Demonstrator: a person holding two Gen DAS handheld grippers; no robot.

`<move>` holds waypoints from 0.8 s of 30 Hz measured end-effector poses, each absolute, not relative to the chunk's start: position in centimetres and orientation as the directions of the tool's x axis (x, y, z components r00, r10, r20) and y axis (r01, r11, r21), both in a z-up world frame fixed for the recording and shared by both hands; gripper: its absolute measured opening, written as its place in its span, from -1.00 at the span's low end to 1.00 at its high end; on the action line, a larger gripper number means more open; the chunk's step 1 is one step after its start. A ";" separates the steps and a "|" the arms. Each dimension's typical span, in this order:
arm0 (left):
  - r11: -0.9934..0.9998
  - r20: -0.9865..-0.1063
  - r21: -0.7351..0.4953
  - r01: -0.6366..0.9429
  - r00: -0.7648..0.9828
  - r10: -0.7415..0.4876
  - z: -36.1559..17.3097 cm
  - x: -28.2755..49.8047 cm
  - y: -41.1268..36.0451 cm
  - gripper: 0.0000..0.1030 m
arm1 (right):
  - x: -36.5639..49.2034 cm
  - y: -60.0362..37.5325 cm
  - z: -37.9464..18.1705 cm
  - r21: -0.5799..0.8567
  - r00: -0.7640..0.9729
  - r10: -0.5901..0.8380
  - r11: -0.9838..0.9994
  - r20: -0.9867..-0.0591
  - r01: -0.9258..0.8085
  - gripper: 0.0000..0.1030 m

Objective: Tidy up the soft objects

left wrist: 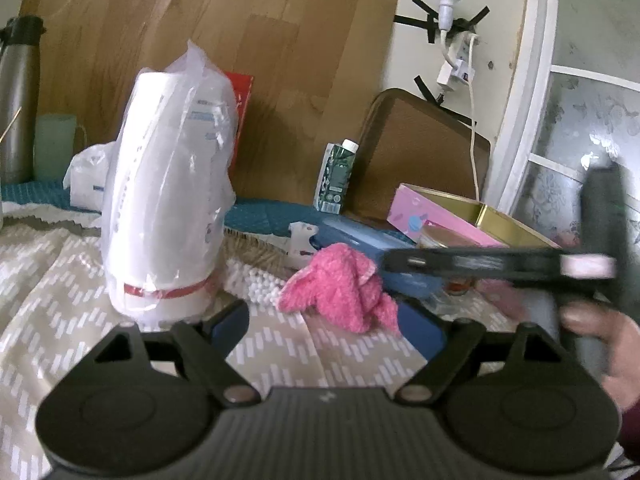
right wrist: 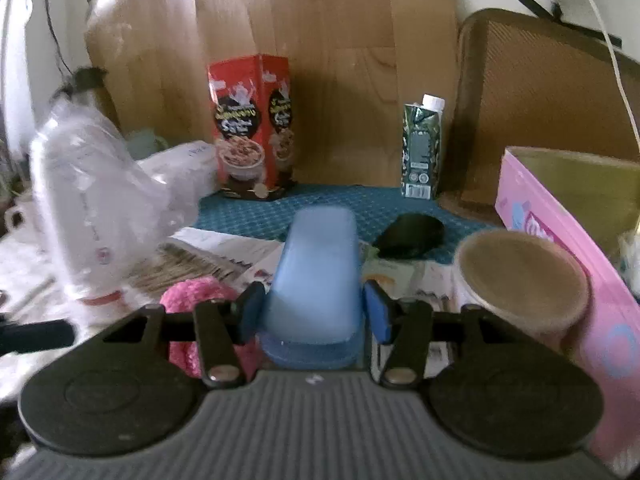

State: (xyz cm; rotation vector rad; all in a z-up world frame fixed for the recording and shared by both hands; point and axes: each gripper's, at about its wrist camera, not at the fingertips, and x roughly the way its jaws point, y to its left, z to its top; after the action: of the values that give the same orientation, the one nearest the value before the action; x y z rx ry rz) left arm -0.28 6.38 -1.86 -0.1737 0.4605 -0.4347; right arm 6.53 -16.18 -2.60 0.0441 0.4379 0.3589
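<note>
A fluffy pink cloth (left wrist: 340,284) lies crumpled on the patterned bedspread (left wrist: 60,280), just ahead of my left gripper (left wrist: 332,328), which is open and empty. In the right wrist view the cloth (right wrist: 192,300) sits low at the left, behind the left finger. My right gripper (right wrist: 316,312) has its blue pads on both sides of a light blue plastic case (right wrist: 316,272); whether they press it I cannot tell. The right gripper (left wrist: 500,264) shows blurred in the left wrist view, over the blue case (left wrist: 360,240).
A plastic-wrapped white roll (left wrist: 168,184) stands left. A pink and gold tin box (right wrist: 568,216), a round brown-lidded tub (right wrist: 520,280), a red cereal box (right wrist: 252,128), a green carton (right wrist: 422,148), a black object (right wrist: 412,236) and papers (right wrist: 224,248) crowd the back.
</note>
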 end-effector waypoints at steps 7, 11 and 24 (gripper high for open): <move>0.888 -0.428 -0.286 0.359 0.781 -0.454 -2.2 0.5 6.4 0.64 | -1.3 -21.9 -3.6 0.161 0.762 0.509 0.858 -0.400 -0.489 0.07; 0.892 -0.441 -0.275 0.358 0.778 -0.448 -2.1 0.4 6.1 0.64 | -4.1 -23.5 -5.3 0.160 0.676 0.575 0.803 -0.462 -0.574 0.07; 0.898 -0.468 -0.338 0.282 0.777 -0.421 -2.5 0.1 8.1 0.66 | -1.9 -17.0 -4.8 0.125 0.451 0.750 0.569 -0.483 -0.813 0.06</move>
State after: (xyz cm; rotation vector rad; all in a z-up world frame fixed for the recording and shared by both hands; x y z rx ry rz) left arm 0.05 8.10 -2.48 -0.2564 0.5641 -0.3847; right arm -1.86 -16.96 -4.84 -0.1312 0.5281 0.9688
